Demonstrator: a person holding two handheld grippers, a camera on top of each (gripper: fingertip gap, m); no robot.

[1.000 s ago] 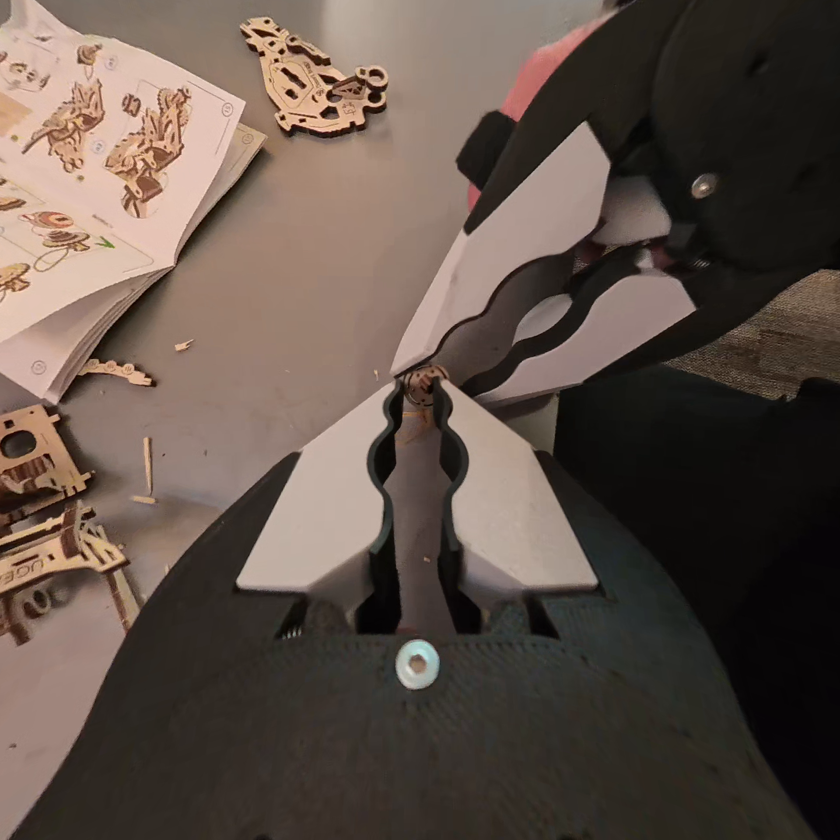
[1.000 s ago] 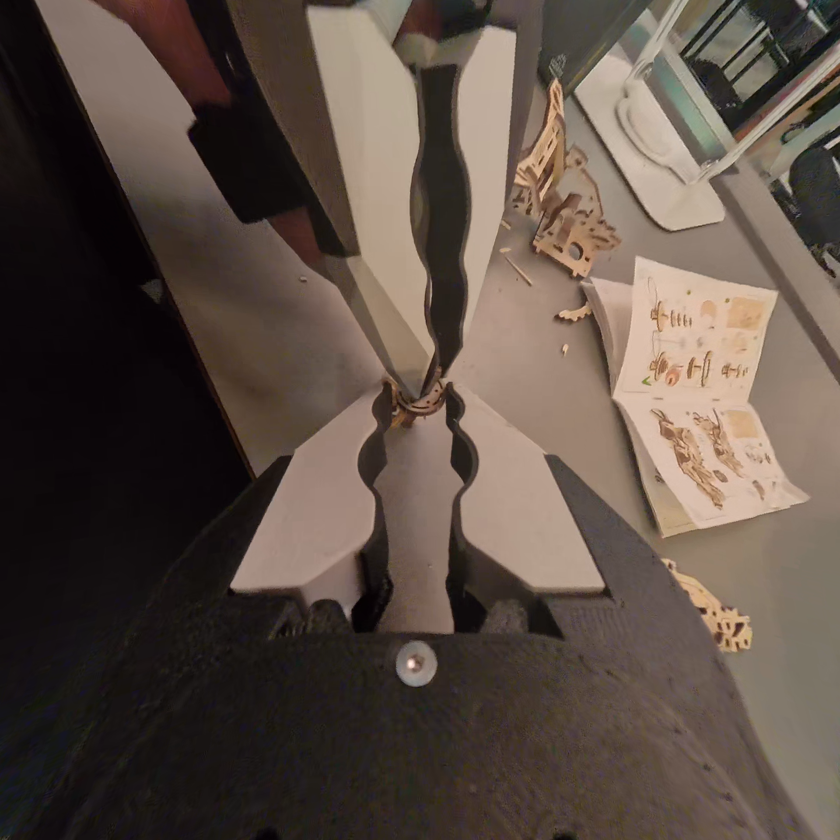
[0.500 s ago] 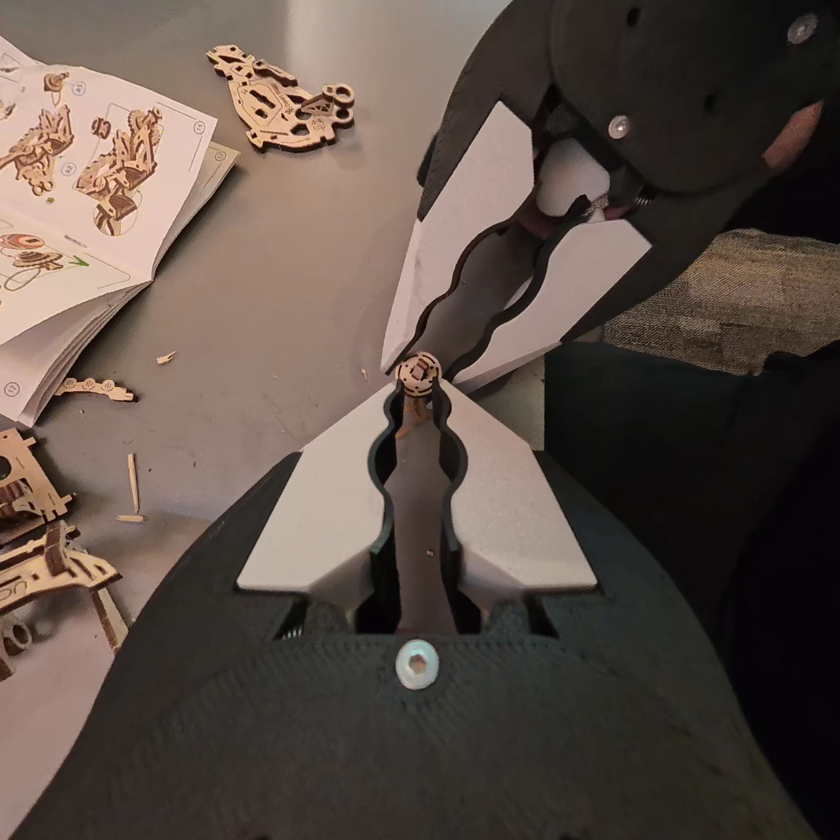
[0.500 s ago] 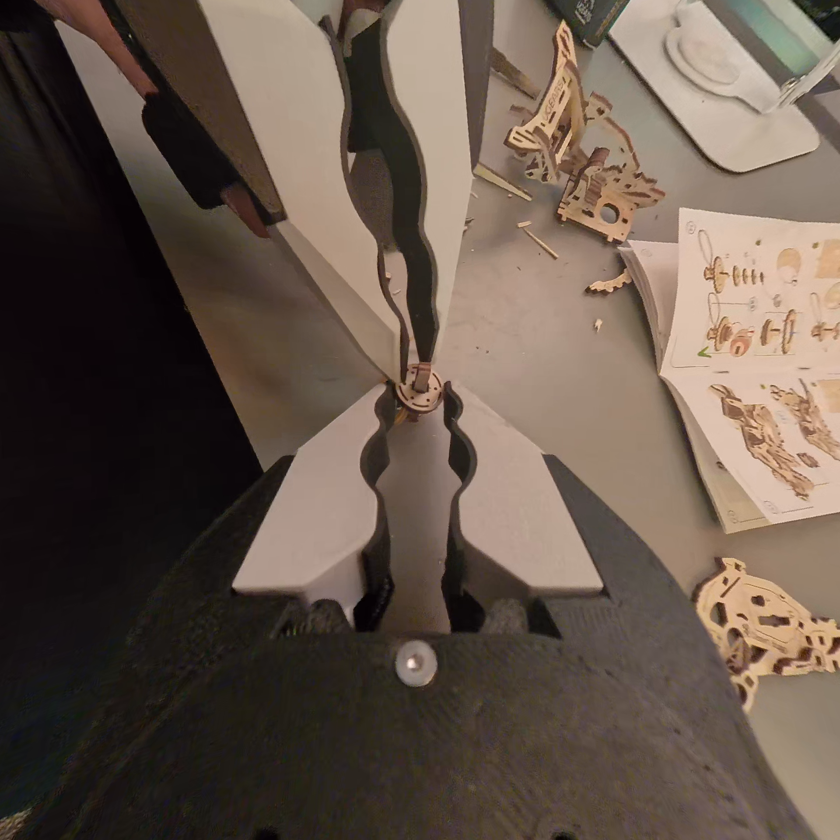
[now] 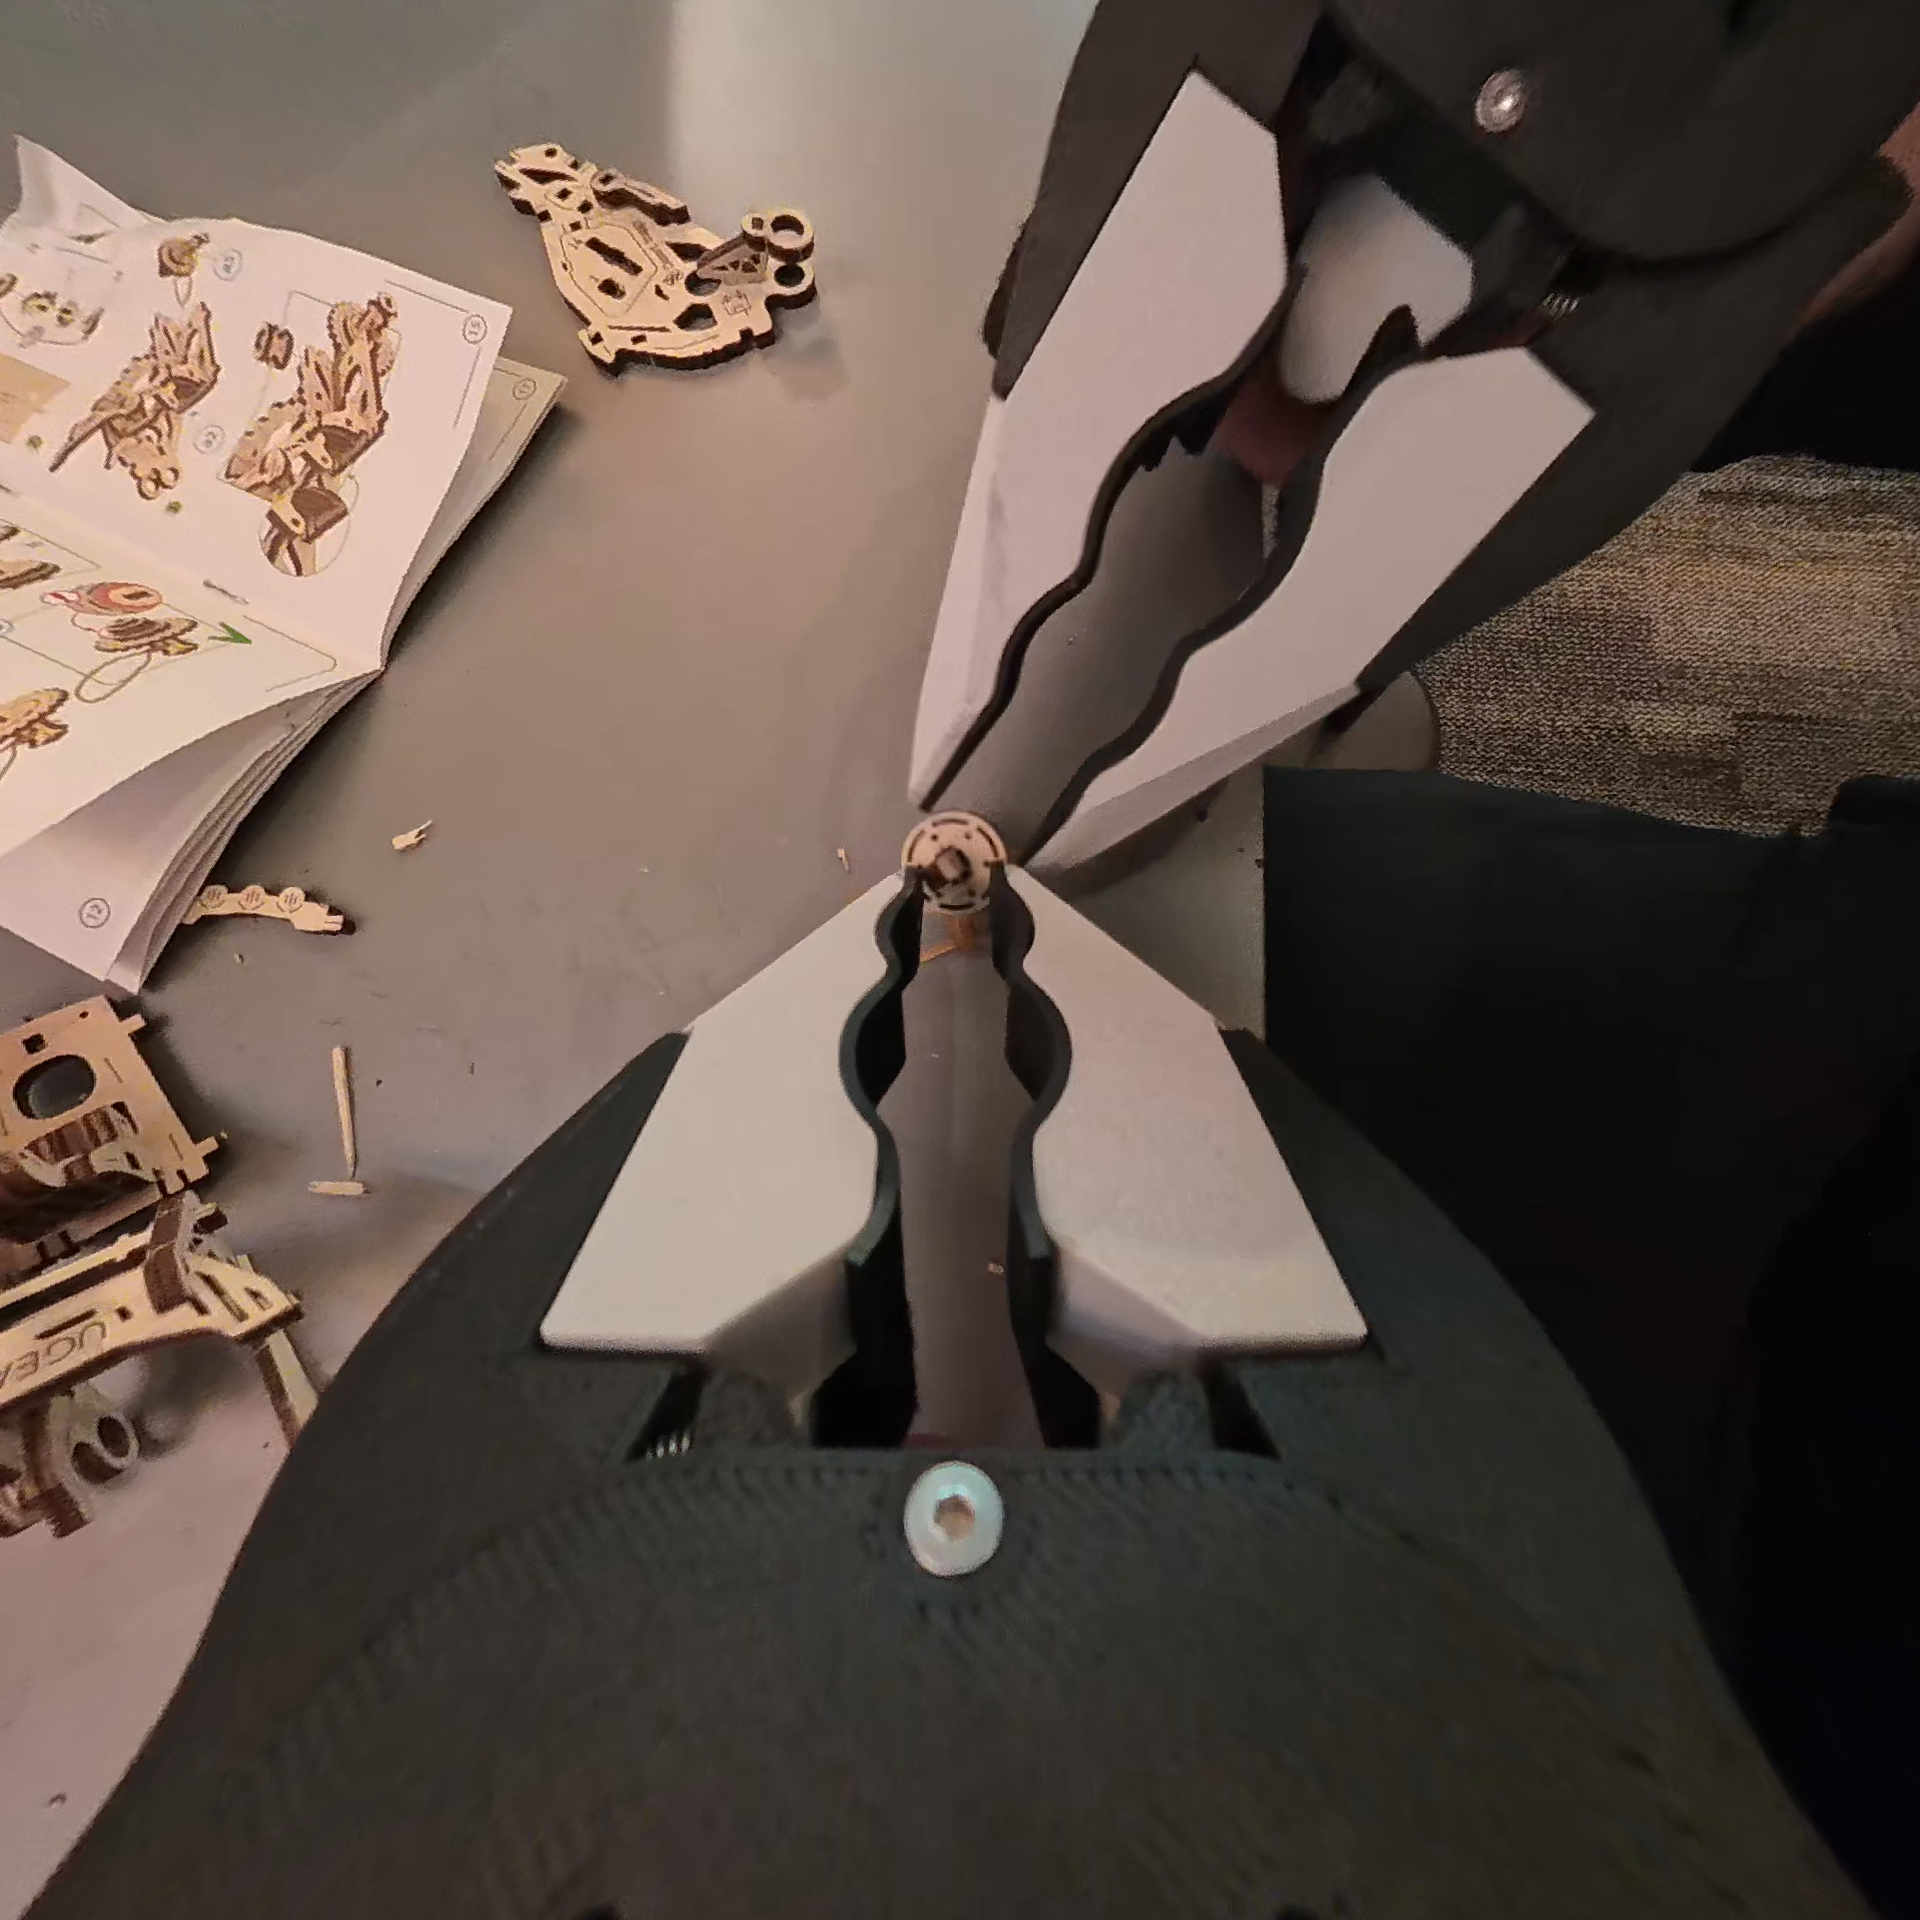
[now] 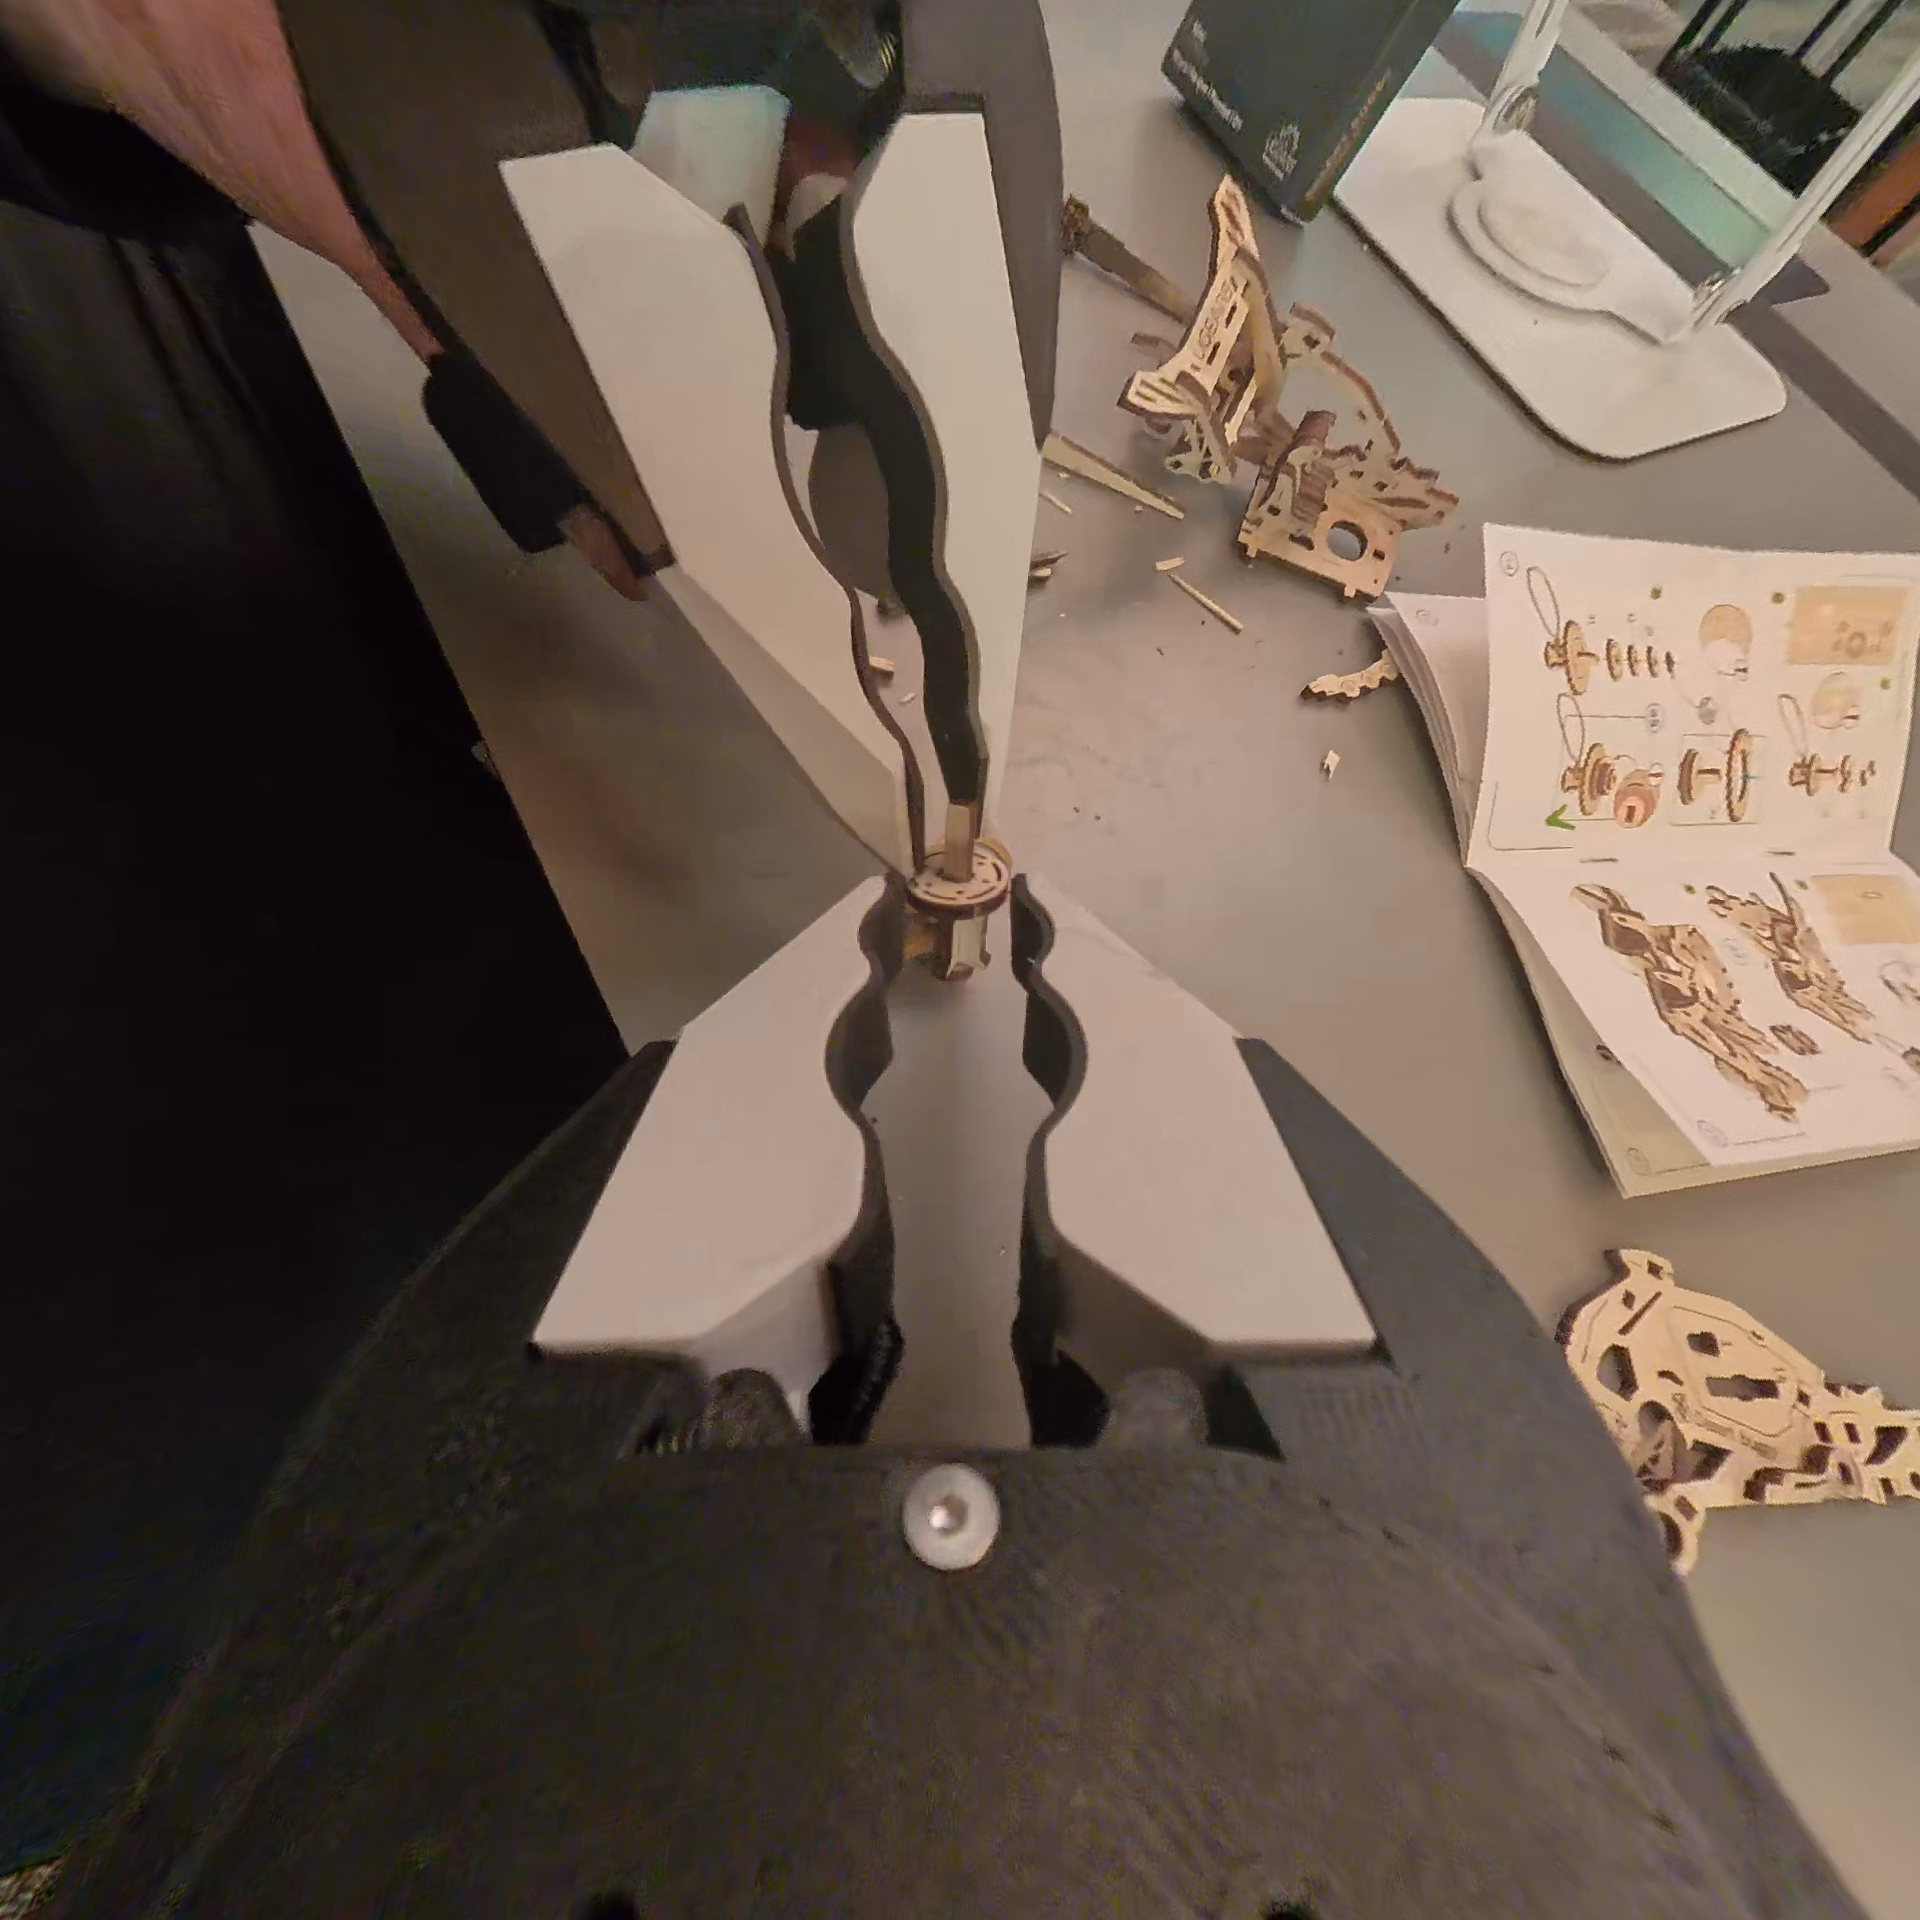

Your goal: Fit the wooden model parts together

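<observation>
A small wooden wheel on a square axle (image 5: 951,854) is held between the two grippers, tip to tip, above the grey table's near edge. My left gripper (image 5: 951,888) is shut on the axle, and the wheel faces its camera. In the right wrist view the wheel (image 6: 958,885) sits between my right gripper's (image 6: 954,896) fingertips, which are shut on it. The axle's peg (image 6: 962,821) sticks up into the left gripper's narrow tips. The right gripper comes down from the upper right in the left wrist view (image 5: 982,826).
An open instruction booklet (image 5: 208,499) (image 6: 1714,831) lies on the table. A flat car-shaped wooden panel (image 5: 665,270) (image 6: 1745,1423), a part-built wooden model (image 5: 94,1195) (image 6: 1299,447), a small toothed strip (image 5: 260,906) and splinters lie around. A white stand base (image 6: 1558,270) is at the back. Less than 4 cm separates the two grippers' tips. The part-built wooden model (image 6: 1299,447) is about 15 centimetres from both grippers' fingertips.
Both grippers stayed tip to tip on the wheel piece. The right gripper swung higher in the left view. The wheel turned to face the left camera, and more of the peg shows.
</observation>
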